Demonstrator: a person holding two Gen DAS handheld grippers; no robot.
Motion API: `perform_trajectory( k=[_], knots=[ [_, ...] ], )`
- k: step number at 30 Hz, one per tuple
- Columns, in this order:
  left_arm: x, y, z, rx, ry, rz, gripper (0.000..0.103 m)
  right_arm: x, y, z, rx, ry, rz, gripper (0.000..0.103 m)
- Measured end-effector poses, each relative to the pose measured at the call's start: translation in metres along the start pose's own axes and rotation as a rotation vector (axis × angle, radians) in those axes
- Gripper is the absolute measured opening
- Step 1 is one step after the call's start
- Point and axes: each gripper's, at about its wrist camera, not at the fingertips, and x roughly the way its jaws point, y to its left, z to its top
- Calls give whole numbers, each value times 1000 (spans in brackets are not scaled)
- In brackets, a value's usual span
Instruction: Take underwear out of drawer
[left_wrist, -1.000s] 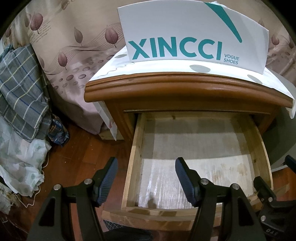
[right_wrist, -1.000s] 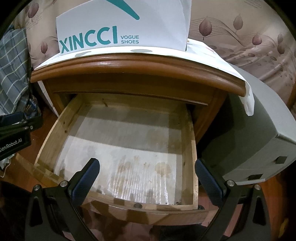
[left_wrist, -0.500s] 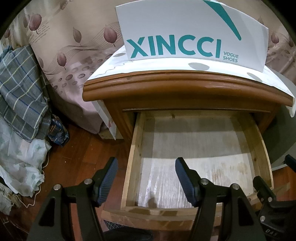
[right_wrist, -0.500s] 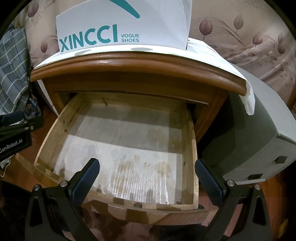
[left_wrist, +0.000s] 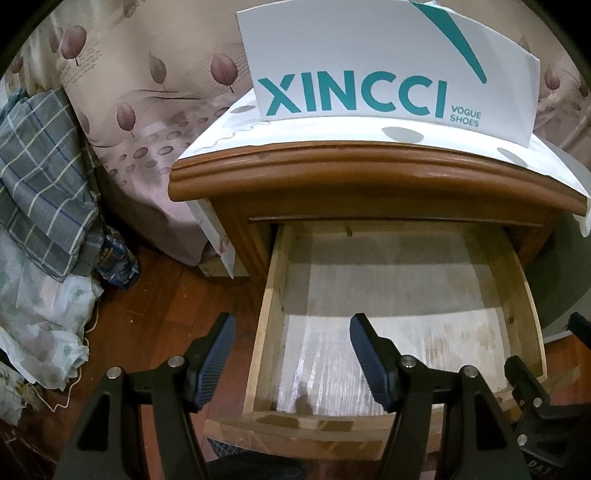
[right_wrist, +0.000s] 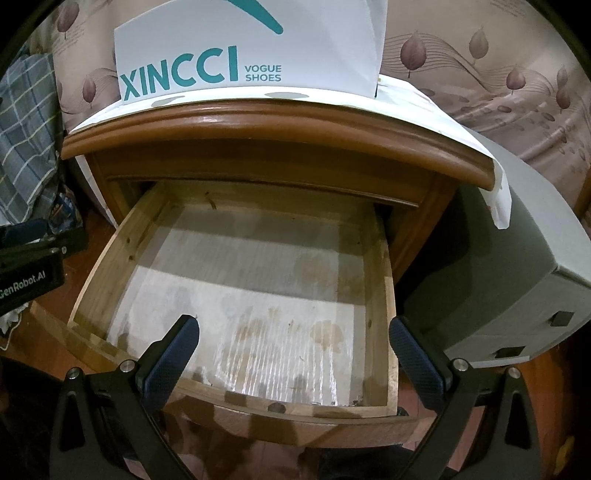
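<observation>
Wooden drawer (right_wrist: 236, 295) lower centre: pulled out, bare, no underwear in my view | left gripper (left_wrist: 291, 354) and right gripper (right_wrist: 291, 354): fingers wide, holding nothing.

white xincci shoe bag (left_wrist: 391, 70) on nightstand (left_wrist: 369, 173), plaid cloth (left_wrist: 40, 177) left, grey box (right_wrist: 517, 295) right

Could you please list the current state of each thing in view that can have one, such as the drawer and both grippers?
Wooden nightstand drawer: pulled open, nothing visible inside, stained liner showing.
White XINCCI shoe box: standing on the nightstand top, closed as far as shows.
Left gripper: open, holding nothing.
Right gripper: open, holding nothing.
Grey plaid cloth: crumpled in a heap beside the bed.
</observation>
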Motion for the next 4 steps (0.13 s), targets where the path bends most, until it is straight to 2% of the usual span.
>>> perform_trajectory(
  k=[4],
  knots=[
    [1, -2, 1, 10, 4, -3, 66, 0, 0, 0, 0, 0, 0, 101]
  ],
)
